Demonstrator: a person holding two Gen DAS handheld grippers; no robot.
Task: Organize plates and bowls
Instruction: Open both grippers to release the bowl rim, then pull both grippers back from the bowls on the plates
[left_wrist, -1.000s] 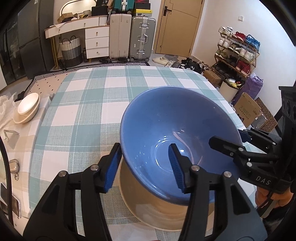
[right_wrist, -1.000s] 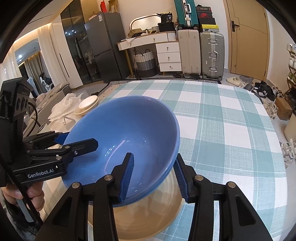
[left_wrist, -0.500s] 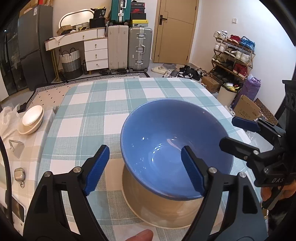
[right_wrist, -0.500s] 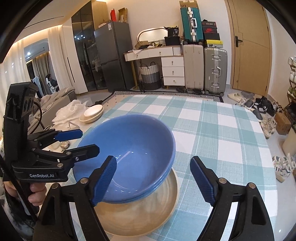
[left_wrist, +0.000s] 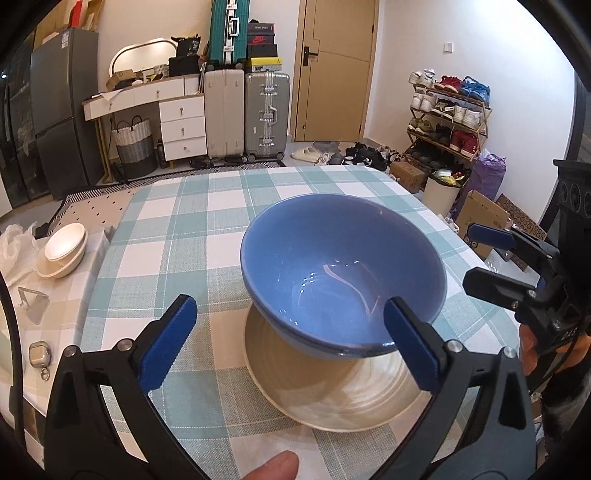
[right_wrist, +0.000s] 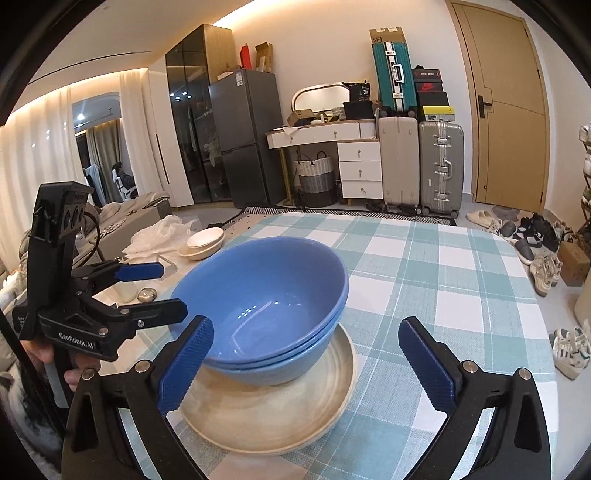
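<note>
Now blue bowls (right_wrist: 266, 295) atop plate (right_wrist: 266, 424).

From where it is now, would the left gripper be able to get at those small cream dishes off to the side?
Probably yes. The left gripper has its jaws wide open and empty, and the cream dishes sit uncovered at the table's left edge, with only bare checked cloth between them.
</note>
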